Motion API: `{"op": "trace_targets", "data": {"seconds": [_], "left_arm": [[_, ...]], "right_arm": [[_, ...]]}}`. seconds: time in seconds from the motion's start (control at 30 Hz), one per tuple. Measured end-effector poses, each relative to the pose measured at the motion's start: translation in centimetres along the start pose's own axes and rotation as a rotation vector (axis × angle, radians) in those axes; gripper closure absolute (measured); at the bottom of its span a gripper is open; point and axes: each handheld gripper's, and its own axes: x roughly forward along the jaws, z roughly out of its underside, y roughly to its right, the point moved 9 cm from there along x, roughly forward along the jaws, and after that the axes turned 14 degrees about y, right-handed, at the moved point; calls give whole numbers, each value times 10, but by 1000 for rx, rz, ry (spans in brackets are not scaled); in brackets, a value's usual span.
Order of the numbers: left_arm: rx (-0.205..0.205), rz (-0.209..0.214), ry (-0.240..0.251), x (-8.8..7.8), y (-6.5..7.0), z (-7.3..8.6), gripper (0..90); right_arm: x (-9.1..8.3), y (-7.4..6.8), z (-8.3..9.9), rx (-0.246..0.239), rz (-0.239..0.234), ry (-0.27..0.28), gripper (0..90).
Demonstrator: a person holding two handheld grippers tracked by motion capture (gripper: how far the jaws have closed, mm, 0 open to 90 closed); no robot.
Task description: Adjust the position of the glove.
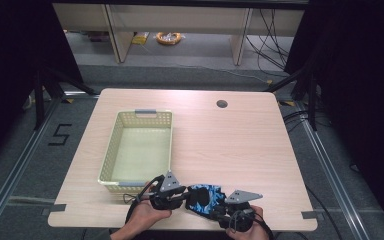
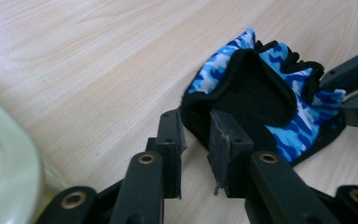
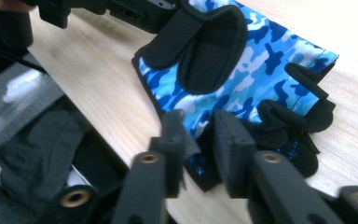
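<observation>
A yellow basket (image 1: 138, 150) sits toward the table's (image 1: 240, 145) left edge. The left gripper (image 1: 182, 196) is at the near edge, its fingers (image 2: 170, 140) a little apart around the black cuff of the blue glove (image 1: 206, 198). The glove lies flat by the near edge, and the right gripper (image 1: 223, 209) has its fingers (image 3: 230, 140) a little apart around the glove's other side.

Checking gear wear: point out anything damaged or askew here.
The left hand-held gripper has a chipped, frayed edge on one jaw pad. The blue camouflage glove lies crumpled at the table's near edge, cuff flap folded open. The basket sits straight.
</observation>
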Motion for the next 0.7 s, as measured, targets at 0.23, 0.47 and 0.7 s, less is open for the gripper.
{"op": "trace_targets", "data": {"seconds": [0.23, 0.47, 0.7], "left_arm": [[-27, 33, -9, -10, 10, 2, 660], [-118, 43, 0, -13, 13, 5, 622], [-135, 56, -19, -13, 12, 8, 627]], "right_arm": [[-20, 6, -14, -24, 54, 90, 605], [-12, 28, -8, 101, 104, 76, 519], [8, 40, -5, 33, 141, -28, 562]]}}
